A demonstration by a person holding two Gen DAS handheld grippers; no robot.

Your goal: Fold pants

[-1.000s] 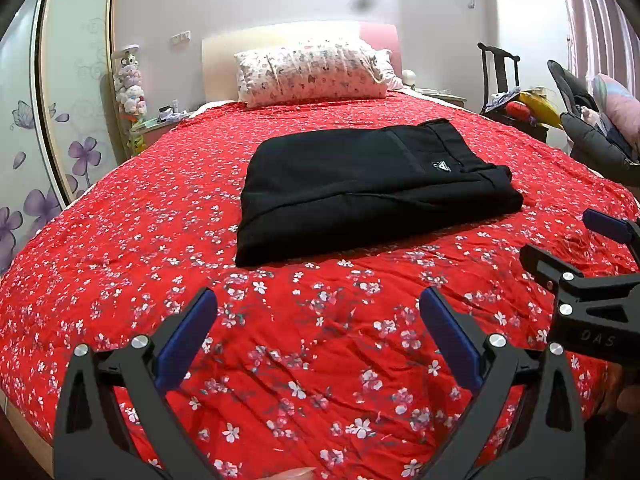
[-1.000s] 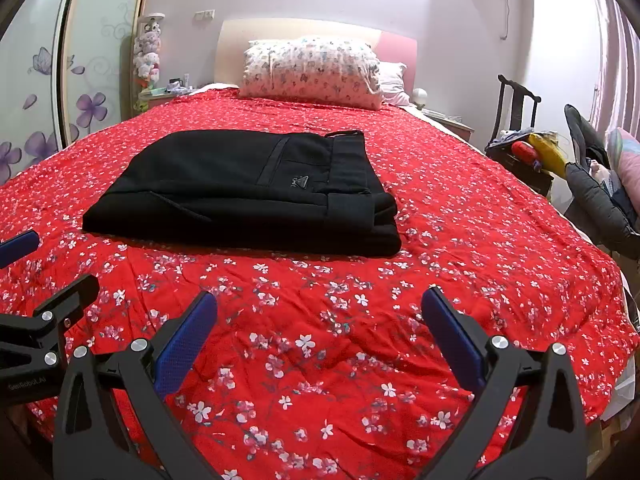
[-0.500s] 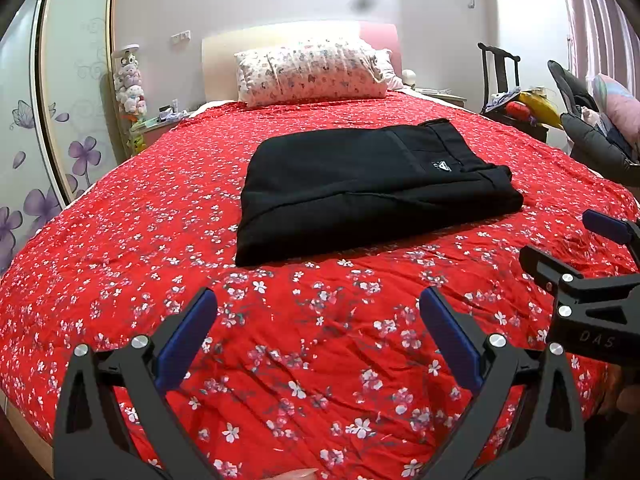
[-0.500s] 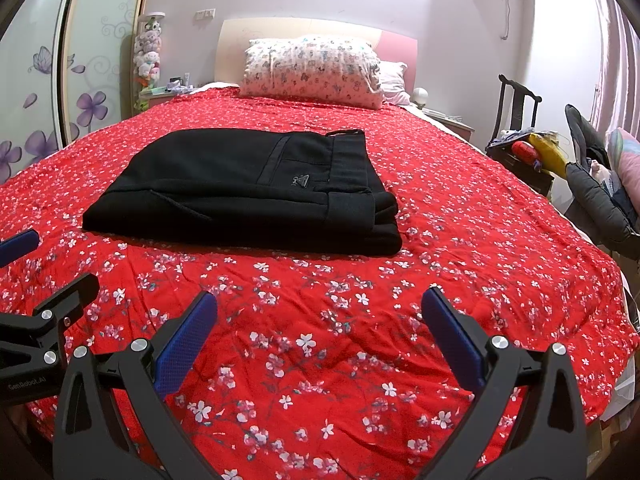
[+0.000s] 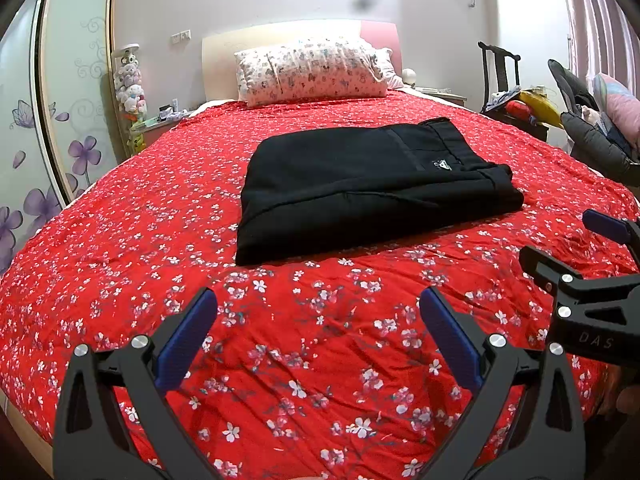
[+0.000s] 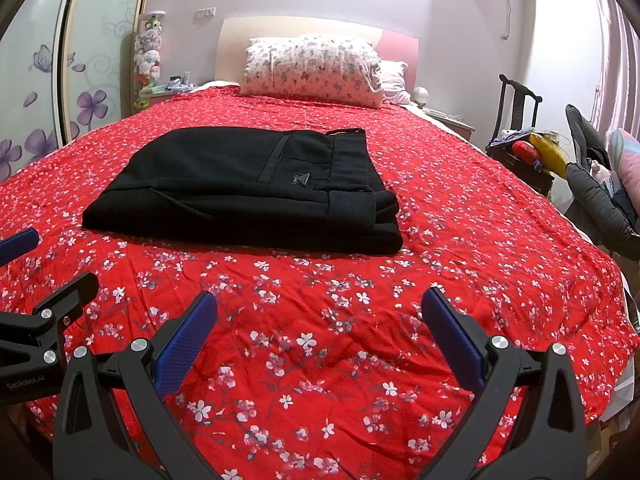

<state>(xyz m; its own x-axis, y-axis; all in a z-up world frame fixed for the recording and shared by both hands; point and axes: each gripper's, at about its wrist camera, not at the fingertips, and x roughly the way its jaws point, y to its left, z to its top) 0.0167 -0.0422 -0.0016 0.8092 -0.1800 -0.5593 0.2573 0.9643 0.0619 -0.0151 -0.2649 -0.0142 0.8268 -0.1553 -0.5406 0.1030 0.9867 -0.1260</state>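
Both sets of fingers spread wide and empty above the red floral bed [image 5: 120, 240], near its foot.

My left gripper [image 5: 318, 336] fills the bottom of the left wrist view, blue pads apart, nothing between them; my right gripper [image 6: 320, 338] sits the same way at the bottom of the right wrist view. The black pants [image 5: 372, 184] lie folded into a flat rectangle in the middle of the frame, well apart from both grippers, waistband toward the right side with a small logo showing. In the right wrist view the pants [image 6: 248, 188] sit centre-left. A patterned pillow [image 6: 312, 70] rests at the headboard, upper centre.
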